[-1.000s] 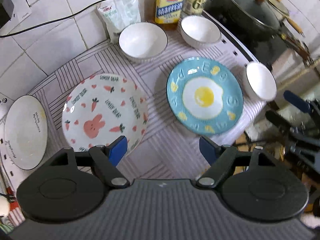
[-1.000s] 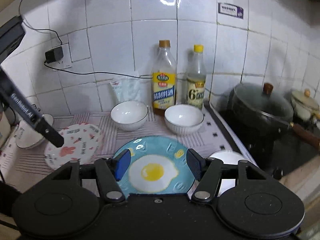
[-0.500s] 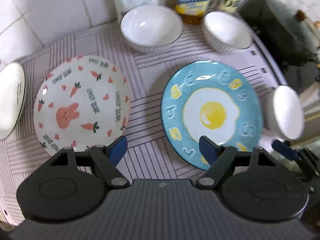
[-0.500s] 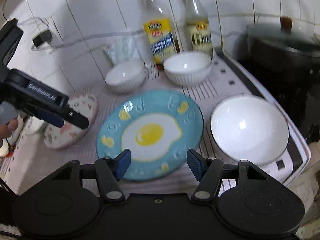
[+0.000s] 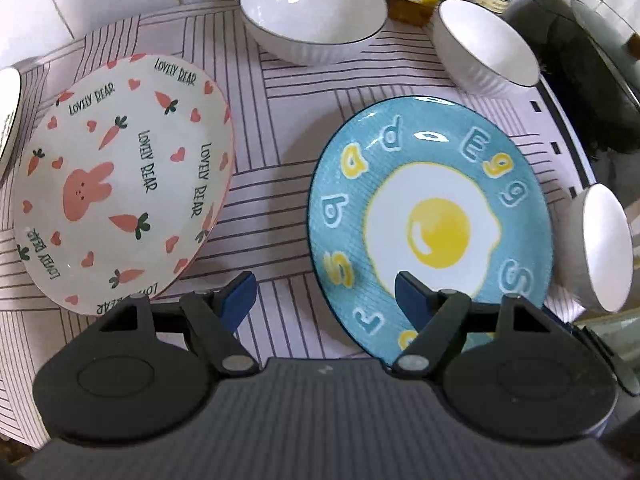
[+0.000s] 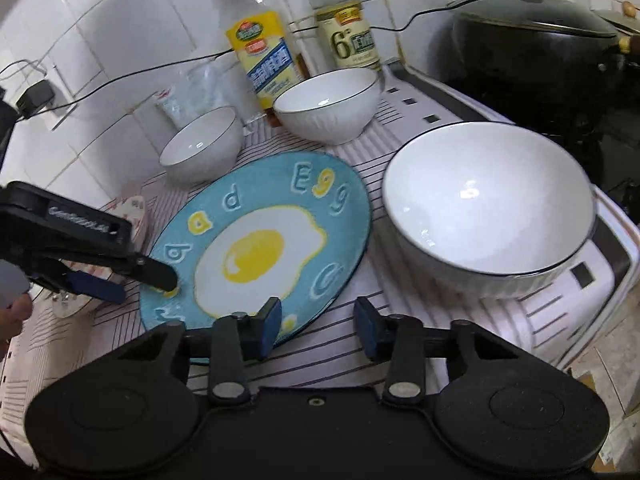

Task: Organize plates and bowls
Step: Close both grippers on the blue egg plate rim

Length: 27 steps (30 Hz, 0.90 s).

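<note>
Dishes spread singly over striped mat (image 5: 280, 128) on desk, nothing stacked yet. Blue egg plate (image 5: 432, 224) centre; rabbit plate (image 5: 120, 184) at its 9 o'clock; nearest white bowl (image 6: 488, 204) at its 3 o'clock. Left gripper (image 5: 324, 294) spread, empty, pitched steeply down between both plates. Right gripper (image 6: 316, 322) jaws just been closing, nothing between them, angled down over egg plate's near rim, likely sizing for rim pinch.

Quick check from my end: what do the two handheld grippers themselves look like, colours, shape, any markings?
Both match: the left gripper and the right gripper each have a ribbed black body, two round black lobes, black link arms with silver pivot pins, and blue finger pads. From the right wrist view, the left gripper's side carries pale lettering, too blurred to read. No cables or sleeves show.
</note>
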Available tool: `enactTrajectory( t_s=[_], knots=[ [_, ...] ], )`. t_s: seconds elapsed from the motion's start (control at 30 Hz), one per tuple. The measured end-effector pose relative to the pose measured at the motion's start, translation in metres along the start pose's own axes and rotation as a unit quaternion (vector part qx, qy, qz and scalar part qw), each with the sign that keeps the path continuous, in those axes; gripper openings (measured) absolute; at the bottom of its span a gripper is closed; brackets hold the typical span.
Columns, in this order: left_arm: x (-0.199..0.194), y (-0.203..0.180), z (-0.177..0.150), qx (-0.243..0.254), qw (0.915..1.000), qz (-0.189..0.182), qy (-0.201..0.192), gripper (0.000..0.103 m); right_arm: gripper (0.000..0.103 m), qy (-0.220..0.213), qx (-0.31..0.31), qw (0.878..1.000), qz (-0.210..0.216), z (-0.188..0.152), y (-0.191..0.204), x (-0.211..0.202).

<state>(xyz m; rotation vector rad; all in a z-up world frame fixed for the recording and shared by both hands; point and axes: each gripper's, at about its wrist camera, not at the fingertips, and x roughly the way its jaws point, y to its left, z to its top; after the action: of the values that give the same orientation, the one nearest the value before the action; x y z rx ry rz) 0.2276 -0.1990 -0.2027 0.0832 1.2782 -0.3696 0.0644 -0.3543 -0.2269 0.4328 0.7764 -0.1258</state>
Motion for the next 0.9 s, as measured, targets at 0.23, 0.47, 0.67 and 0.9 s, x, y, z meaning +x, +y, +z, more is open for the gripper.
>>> enactTrajectory(
  t_s=[0.23,0.47,0.67,0.9],
  knots=[
    [0.009,0.001,0.0,0.021,0.9995,0.002,-0.024,0.075,0.032,-0.013,-0.003,1.0,0.0,-0.001,0.002,0.004],
    [0.015,-0.004,0.003,0.022,0.9988,0.024,-0.036,0.054,0.027,-0.016,0.03,0.999,-0.002,0.002,-0.004,0.009],
    [0.013,-0.006,0.011,0.021,0.9991,-0.002,-0.038,0.025,0.027,-0.036,0.074,0.997,-0.008,0.004,-0.008,0.016],
    [0.019,0.003,0.013,-0.004,0.9988,-0.041,-0.026,0.028,0.023,-0.028,0.071,0.997,-0.01,0.006,-0.009,0.017]
  ],
)
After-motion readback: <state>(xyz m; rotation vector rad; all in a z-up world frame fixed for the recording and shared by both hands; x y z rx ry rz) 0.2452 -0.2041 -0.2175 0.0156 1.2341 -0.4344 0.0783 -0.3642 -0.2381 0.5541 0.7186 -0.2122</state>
